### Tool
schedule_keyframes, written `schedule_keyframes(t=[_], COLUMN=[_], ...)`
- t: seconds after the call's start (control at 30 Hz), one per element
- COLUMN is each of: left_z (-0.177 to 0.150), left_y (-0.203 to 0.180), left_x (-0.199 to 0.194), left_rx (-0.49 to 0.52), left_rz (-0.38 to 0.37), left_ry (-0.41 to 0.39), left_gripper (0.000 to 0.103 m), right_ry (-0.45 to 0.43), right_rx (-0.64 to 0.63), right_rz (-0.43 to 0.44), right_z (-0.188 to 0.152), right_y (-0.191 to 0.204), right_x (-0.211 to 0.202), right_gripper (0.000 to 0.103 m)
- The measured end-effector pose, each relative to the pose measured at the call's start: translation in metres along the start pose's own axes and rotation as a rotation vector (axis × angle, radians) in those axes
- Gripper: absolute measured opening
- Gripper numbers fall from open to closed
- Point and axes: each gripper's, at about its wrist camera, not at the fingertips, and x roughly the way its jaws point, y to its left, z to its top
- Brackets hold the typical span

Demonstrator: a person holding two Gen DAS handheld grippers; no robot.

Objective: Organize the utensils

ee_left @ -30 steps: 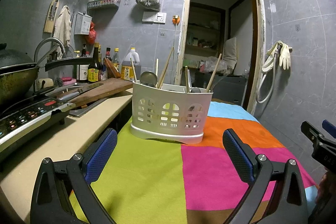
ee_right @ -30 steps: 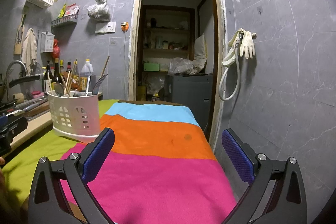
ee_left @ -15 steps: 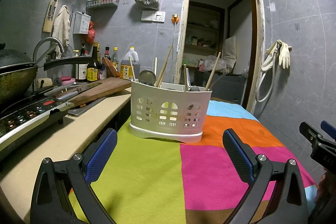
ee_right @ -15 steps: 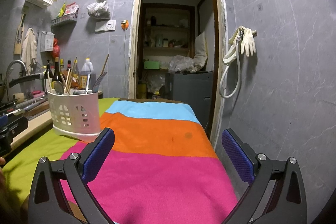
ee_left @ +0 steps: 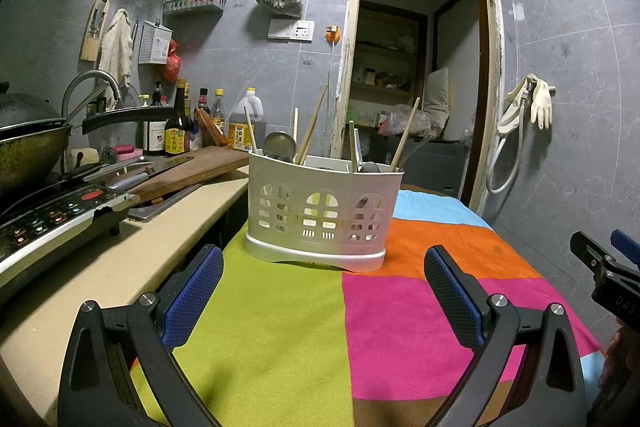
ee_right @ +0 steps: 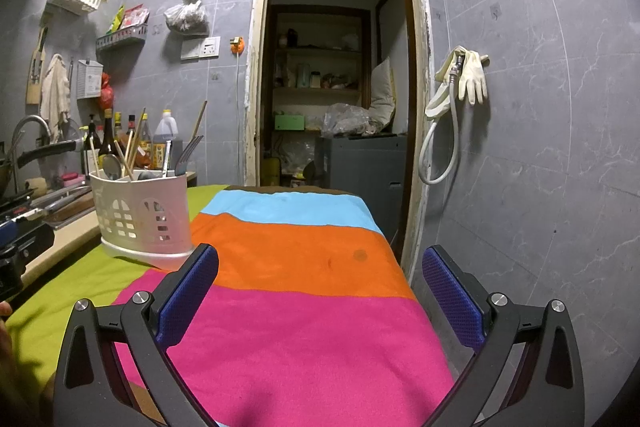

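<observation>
Grey tiled kitchen walls and an open doorway (ee_right: pixel 332 87) form the background; a striped cloth (ee_left: pixel 280 327) of green, pink, orange and blue covers the table ahead of both grippers. White utensil holder (ee_left: pixel 322 217) stands upright on the cloth, straight ahead of the left gripper (ee_left: pixel 322 303) and ahead and to the left of the right gripper (ee_right: pixel 320 301). Chopsticks (ee_left: pixel 312 127), a spoon (ee_left: pixel 279 146) and a fork (ee_right: pixel 188 153) stand inside it. No loose utensil shows on the cloth, so the sorting appears finished or nearly so; whether items remain elsewhere cannot be told. Both grippers hover above the cloth with fingers spread wide and nothing between them. Compared with one second earlier, the holder appears slightly nearer and more central to the left gripper, while the right gripper's view is almost unchanged; both grippers were equally spread then.
</observation>
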Motion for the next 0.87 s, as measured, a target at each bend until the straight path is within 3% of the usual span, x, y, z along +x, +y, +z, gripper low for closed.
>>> schedule_keyframes(t=[0.87], left_z=[0.0008], left_y=[0.0043], left_x=[-0.0016], left_rx=[0.018], left_rz=[0.027], left_ry=[-0.012], left_gripper=[0.099], right_ry=[0.014], right_rx=[0.006], right_rz=[-0.001], right_z=[-0.0058], right_y=[-0.0004], right_x=[0.0042], right_gripper=[0.103])
